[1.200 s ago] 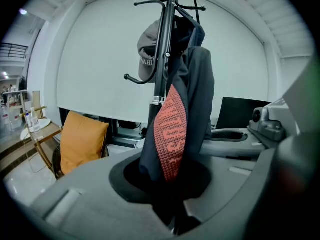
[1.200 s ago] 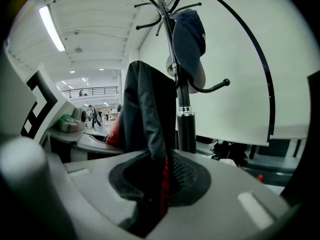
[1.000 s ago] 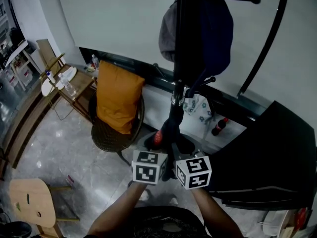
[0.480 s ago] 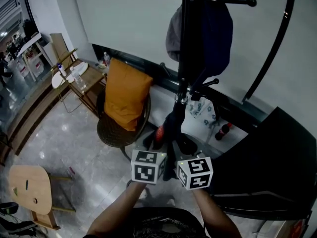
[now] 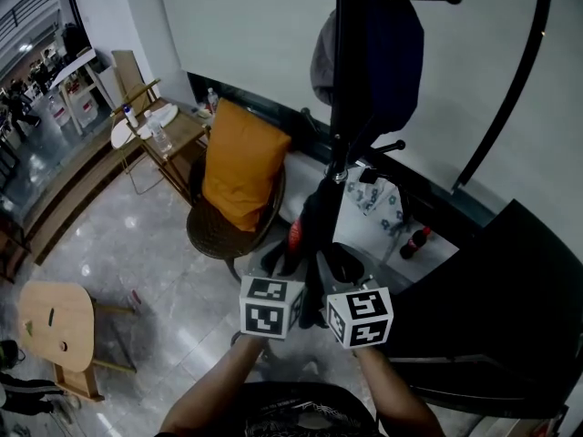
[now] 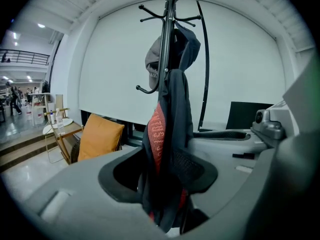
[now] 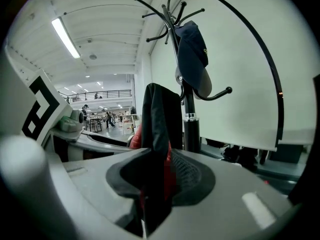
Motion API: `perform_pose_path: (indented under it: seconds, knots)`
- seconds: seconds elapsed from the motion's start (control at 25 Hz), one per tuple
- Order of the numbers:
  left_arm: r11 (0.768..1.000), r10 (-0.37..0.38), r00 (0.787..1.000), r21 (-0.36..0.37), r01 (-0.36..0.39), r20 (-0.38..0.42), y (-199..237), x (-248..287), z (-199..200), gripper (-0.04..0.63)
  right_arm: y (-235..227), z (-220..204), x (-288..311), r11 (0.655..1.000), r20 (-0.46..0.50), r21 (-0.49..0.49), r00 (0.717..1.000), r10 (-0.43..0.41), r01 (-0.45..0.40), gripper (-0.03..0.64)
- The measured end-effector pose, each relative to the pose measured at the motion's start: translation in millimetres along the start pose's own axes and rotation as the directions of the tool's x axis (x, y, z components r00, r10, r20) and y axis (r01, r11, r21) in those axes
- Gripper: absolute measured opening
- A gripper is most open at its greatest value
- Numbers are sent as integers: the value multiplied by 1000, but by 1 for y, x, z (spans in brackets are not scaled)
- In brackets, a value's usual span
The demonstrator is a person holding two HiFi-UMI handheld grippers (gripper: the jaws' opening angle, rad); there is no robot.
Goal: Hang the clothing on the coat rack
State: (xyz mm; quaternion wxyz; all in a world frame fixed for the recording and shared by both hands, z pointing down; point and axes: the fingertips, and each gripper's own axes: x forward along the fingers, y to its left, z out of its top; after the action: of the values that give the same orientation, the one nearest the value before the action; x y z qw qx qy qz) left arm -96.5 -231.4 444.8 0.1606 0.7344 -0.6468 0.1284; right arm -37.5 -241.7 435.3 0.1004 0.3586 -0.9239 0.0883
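Observation:
A dark garment with red lining [image 5: 312, 230] hangs from a low hook on the black coat rack [image 5: 346, 80]. A navy and grey cap [image 5: 401, 44] hangs higher on the same pole. Both grippers are at the garment's lower end, side by side. My left gripper [image 5: 291, 269] stands open, and the fabric [image 6: 170, 134] hangs loose between its wide jaws [image 6: 160, 179]. My right gripper [image 5: 333, 269] is shut on the garment [image 7: 160, 124], pinching the fabric between its pads [image 7: 157, 179]. The cap [image 7: 192, 54] and pole [image 7: 191, 129] show just behind.
A wicker chair with an orange cushion [image 5: 241, 167] stands left of the rack. A side table with bottles [image 5: 155, 126] is beyond it and a wooden stool [image 5: 56, 321] is nearer left. A black arc lamp [image 5: 519, 89], a patterned bag [image 5: 378, 203], a cola bottle [image 5: 415, 241] and a black desk [image 5: 492, 308] are on the right.
The head view has drifted, so the chair, table and rack sit a little further right in the picture. Both grippers stay at the garment's lower end.

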Motion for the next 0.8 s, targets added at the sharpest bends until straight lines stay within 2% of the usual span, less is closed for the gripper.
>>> perform_pose_path:
  seconds: [0.32, 0.8]
  knots:
    - [1000, -1, 1000, 7, 2, -12, -3, -13, -6, 163, 11, -4, -7, 1000, -12, -2, 1000, 7, -7, 106]
    - [995, -93, 996, 35, 93, -10, -4, -31, -4, 163, 30, 1, -17, 998, -5, 5, 998, -61, 61, 105]
